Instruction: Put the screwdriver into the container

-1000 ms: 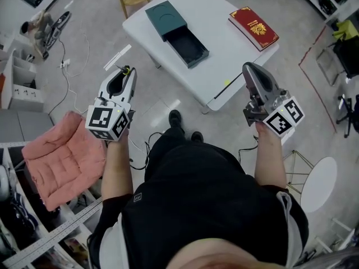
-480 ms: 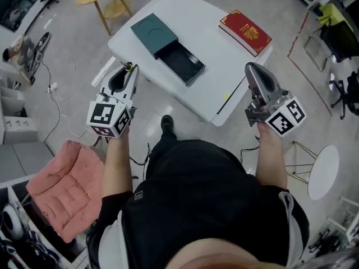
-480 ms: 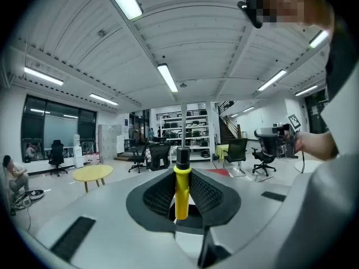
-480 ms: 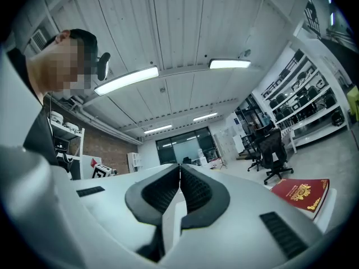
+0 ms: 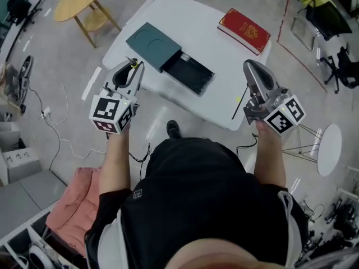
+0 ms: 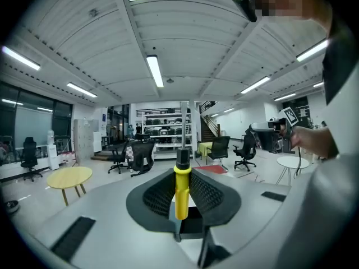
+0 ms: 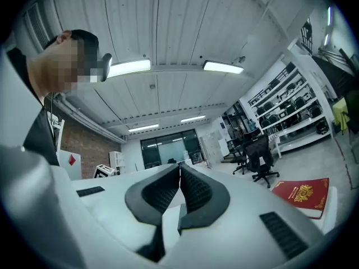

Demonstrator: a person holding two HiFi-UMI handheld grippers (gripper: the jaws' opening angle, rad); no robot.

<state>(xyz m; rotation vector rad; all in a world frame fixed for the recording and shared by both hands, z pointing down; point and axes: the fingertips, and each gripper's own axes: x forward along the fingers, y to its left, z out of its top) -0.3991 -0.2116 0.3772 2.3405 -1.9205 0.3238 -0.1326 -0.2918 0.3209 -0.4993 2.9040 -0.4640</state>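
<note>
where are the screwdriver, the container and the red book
screwdriver (image 6: pixel 181 195): left gripper view, on its yellow handle
container (image 5: pixel 152 45): head view, on the covered top
red book (image 5: pixel 244 31): head view, middle of the cover

A white table (image 5: pixel 190 21) stood on a pale grey floor (image 5: pixel 33 49), with a round wooden table (image 5: pixel 78 1) beyond it and a pink cushion (image 5: pixel 73 206) nearby. Strip lights (image 6: pixel 155 70) lined the ribbed ceiling above distant shelving (image 6: pixel 162 128).
</note>
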